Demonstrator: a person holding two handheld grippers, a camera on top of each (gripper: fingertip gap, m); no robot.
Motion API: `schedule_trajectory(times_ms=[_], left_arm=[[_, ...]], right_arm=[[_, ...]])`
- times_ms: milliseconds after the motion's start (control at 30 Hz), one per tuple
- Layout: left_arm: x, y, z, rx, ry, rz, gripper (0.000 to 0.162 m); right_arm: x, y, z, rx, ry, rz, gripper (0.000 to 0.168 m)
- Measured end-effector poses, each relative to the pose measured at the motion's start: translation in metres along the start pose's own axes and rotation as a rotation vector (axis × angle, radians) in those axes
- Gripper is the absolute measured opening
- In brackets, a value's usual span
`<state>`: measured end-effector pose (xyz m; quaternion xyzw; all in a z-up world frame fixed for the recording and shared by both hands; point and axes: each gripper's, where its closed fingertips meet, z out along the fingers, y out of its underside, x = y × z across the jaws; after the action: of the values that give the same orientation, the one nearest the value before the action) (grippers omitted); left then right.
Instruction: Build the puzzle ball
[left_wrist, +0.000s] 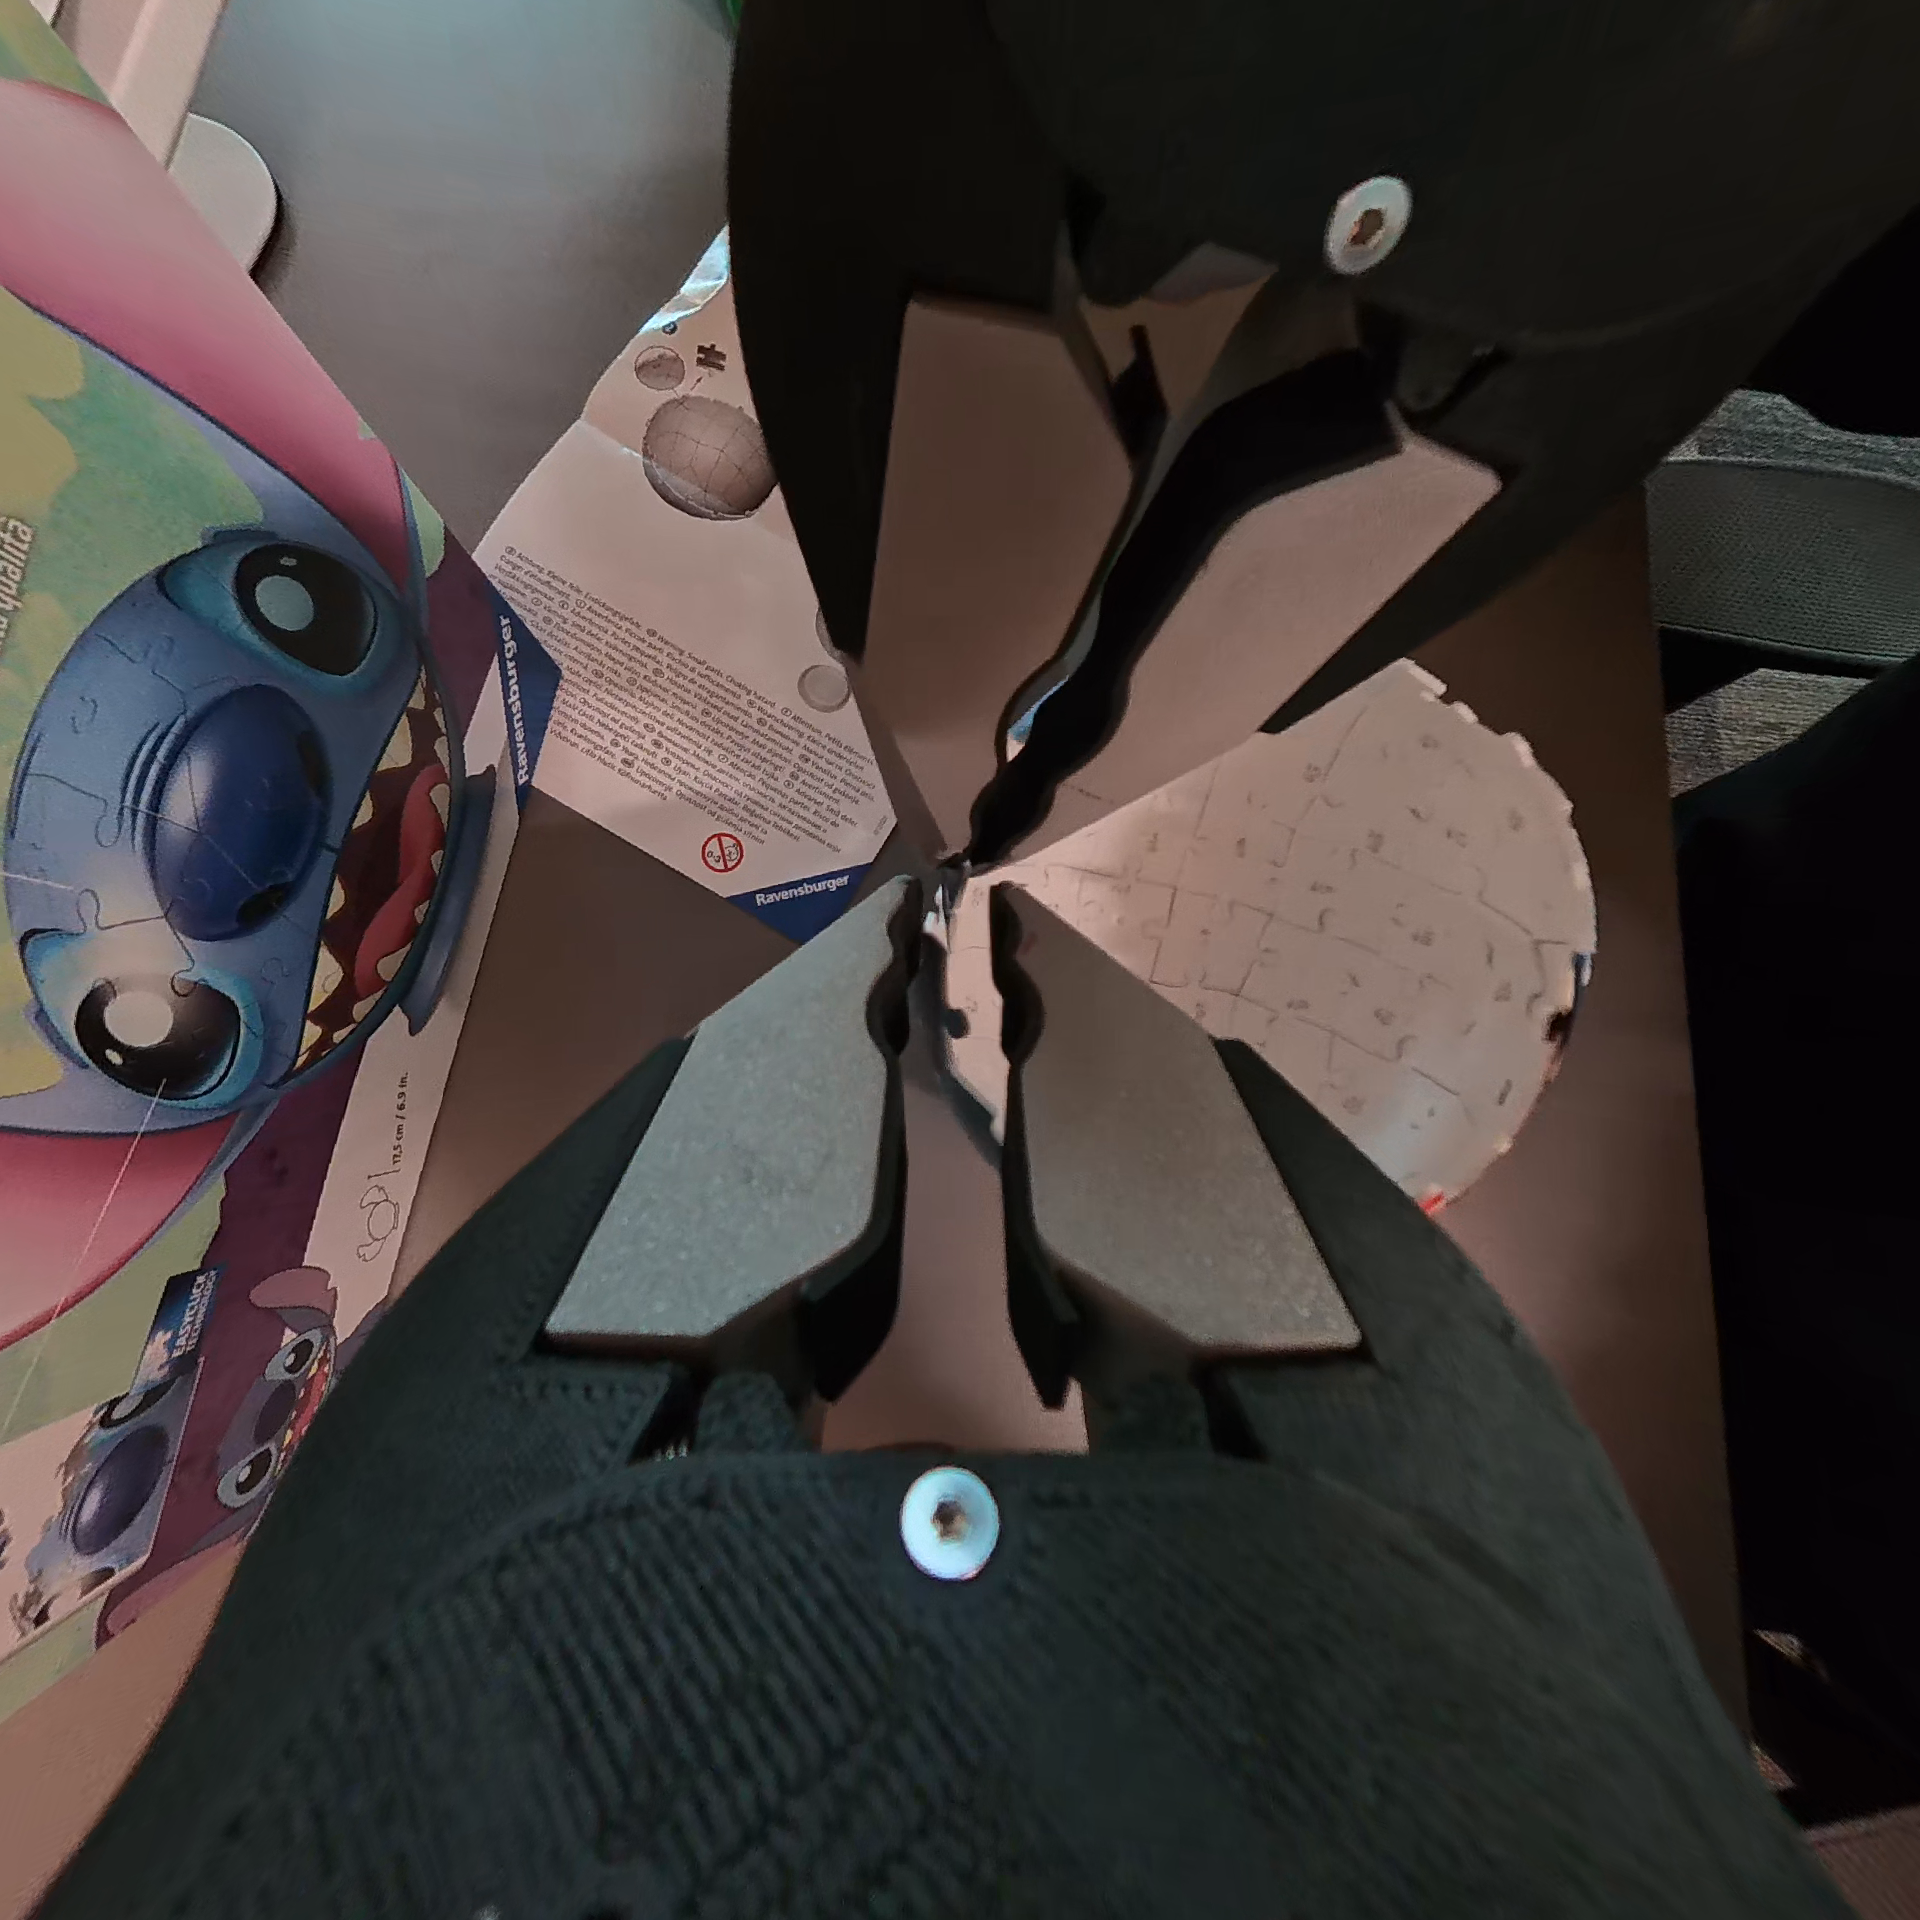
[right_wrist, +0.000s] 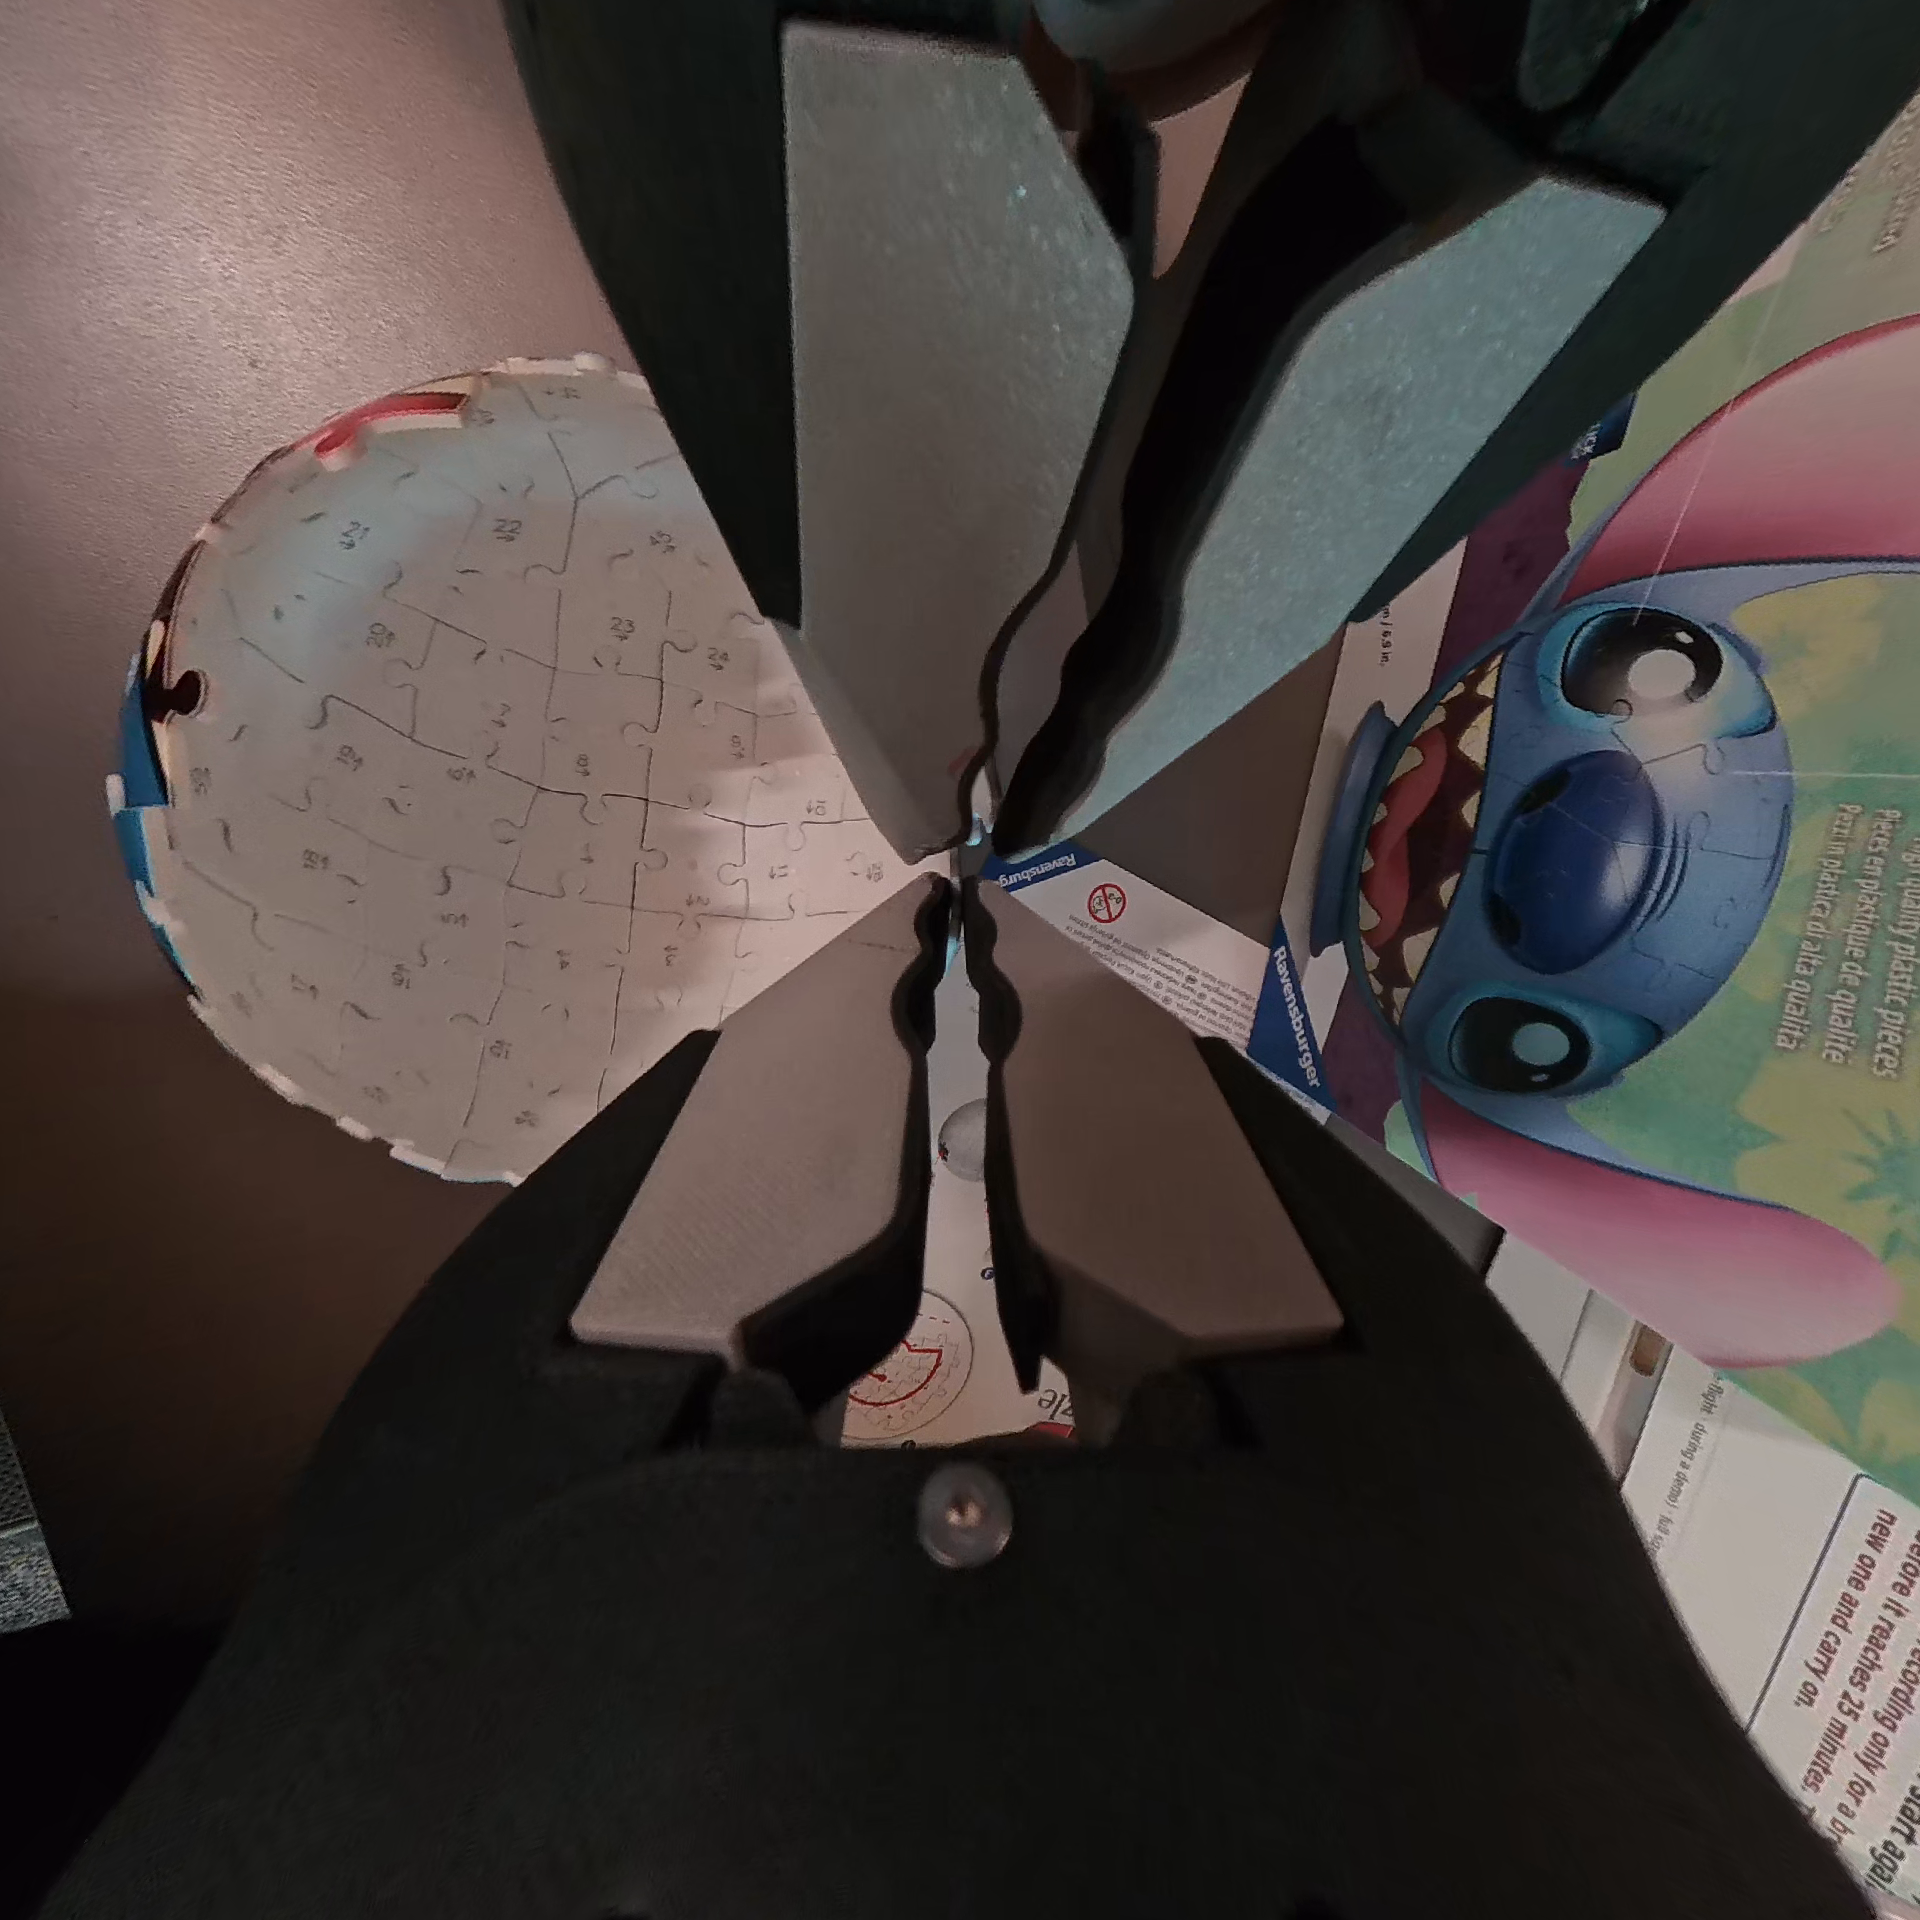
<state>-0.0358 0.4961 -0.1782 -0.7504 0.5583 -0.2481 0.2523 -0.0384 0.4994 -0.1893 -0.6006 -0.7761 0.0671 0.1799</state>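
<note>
**Puzzle ball half done, two grippers meet tip to tip**

Puzzle ball, a white plastic half shell (right_wrist: 447, 790) made of many small curved pieces clicked together, lies open side up on the brown table (right_wrist: 208, 260). In the right wrist view it fills the left middle of the frame. Its inside is white with tiny marks on each piece, and a bit of blue shows along its left outside edge. In the left wrist view the same shell (left_wrist: 1351, 914) sits at the right middle of the frame.

The left gripper (left_wrist: 951, 914) comes up from the bottom of its own view. Its two black fingers with grey pads (left_wrist: 758, 1164) are close together, with only a thin gap at the tips. A small thin thing sits between the tips, but it is too small to tell what it is.

The right gripper (right_wrist: 961, 914) comes up from the bottom of its own view. Its fingers are also almost together, with something thin and small at the tips.

The two grippers meet tip to tip in the middle of both frames, above the table, just beside the shell.

A colourful cardboard puzzle box (left_wrist: 187, 790) with a blue cartoon face lies at the left of the left wrist view. A white paper instruction sheet (left_wrist: 665, 644) lies next to it, between the box and the shell.
</note>
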Motion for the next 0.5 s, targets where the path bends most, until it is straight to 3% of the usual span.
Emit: schedule_trajectory(times_ms=[500], left_arm=[[0.0028, -0.0045, -0.003, 0.018, 0.002, -0.001, 0.006]], right_arm=[[-0.0004, 0.0011, -0.0046, 0.022, -0.011, -0.008, 0.0]])
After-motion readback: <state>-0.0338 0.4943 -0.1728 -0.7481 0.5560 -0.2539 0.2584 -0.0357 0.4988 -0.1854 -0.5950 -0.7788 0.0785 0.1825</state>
